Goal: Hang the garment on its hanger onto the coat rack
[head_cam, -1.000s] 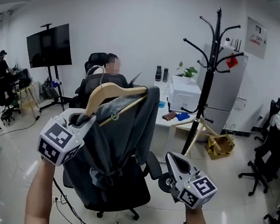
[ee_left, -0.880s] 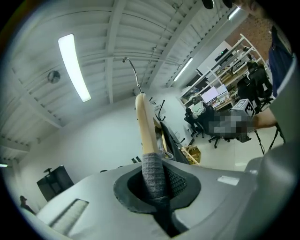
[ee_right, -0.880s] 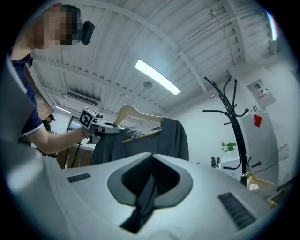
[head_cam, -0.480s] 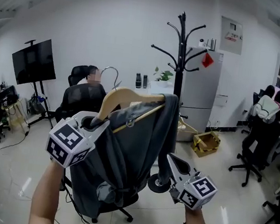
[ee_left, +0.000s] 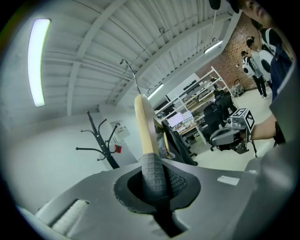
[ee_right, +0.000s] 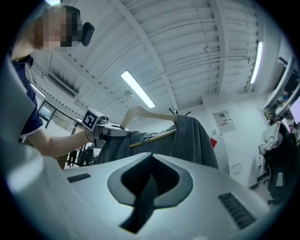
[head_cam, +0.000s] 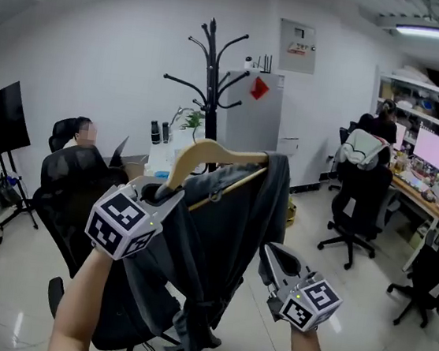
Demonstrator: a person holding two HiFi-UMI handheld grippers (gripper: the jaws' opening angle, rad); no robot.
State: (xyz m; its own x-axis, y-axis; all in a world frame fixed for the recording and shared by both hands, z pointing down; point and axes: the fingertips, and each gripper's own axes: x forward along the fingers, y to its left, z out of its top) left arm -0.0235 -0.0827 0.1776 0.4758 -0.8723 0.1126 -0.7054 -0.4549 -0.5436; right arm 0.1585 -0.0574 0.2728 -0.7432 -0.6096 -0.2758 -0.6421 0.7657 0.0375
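1. Office background is sliding left across my head view: the coat rack (head_cam: 210, 74) is now standing at 12 o'clock, not 1 o'clock as before.
2. I'm reading that as the approach lining up, with the hanging not yet done.
3. My left gripper (head_cam: 161, 197) is clamping the wooden hanger (head_cam: 206, 152), which is carrying the grey garment (head_cam: 233, 228) at centre; the right gripper (head_cam: 274, 258), at 5 o'clock, is staying closed and empty.

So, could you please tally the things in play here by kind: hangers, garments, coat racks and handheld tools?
wooden hanger: 1
grey garment: 1
coat rack: 1
tools: 2, the left tool and the right tool
Total: 5
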